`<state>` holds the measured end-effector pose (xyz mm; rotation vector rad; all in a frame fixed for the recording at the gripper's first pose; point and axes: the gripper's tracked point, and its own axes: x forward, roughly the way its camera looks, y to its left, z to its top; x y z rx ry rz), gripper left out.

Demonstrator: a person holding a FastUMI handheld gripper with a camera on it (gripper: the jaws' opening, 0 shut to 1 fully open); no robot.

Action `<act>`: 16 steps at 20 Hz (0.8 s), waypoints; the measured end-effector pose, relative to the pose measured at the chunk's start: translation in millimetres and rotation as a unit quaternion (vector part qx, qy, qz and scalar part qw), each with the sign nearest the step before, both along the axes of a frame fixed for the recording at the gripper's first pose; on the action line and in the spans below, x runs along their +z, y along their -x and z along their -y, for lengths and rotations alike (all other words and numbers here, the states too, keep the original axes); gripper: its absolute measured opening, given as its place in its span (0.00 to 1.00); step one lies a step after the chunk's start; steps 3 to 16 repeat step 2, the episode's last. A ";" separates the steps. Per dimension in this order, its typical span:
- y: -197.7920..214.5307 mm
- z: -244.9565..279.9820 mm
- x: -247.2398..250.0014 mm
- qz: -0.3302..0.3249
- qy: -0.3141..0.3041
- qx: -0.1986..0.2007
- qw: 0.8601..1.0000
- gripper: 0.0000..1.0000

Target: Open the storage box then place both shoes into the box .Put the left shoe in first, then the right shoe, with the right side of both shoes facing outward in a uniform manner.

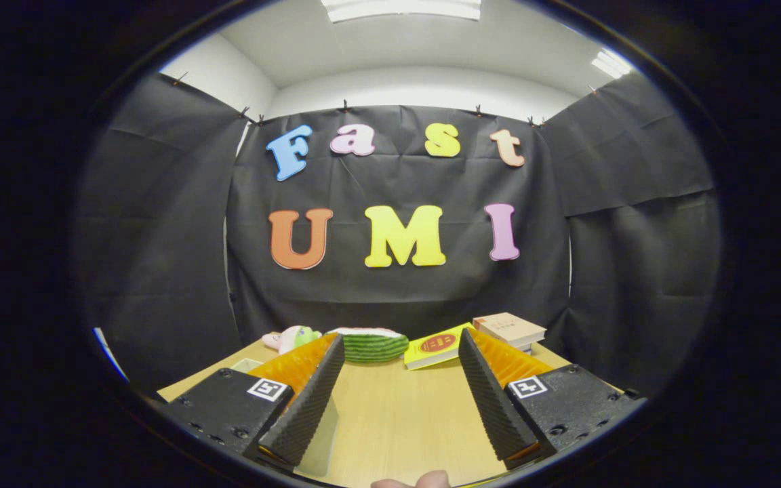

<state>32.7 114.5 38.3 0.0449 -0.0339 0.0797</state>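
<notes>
My gripper (401, 340) is held level above a light wooden table (404, 420), with its two fingers spread wide and nothing between them. The left finger (306, 407) and the right finger (492, 400) point toward the back of the table. A pale whitish panel (321, 434) shows just under the left finger, and a white corner (248, 364) shows beside it. I cannot tell what these belong to. A person's fingertip (424, 480) peeks in at the near edge between the fingers.
Beyond the fingers, along the table's back edge, lie a pink and green plush toy (290, 337), a watermelon-slice plush (373, 344), a yellow book (436, 346) and a short stack of books (509, 330). Black cloth walls close in behind and on both sides.
</notes>
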 end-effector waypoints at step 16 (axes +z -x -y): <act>0.4 -0.2 -0.8 0.001 0.002 -0.002 1.000 1.00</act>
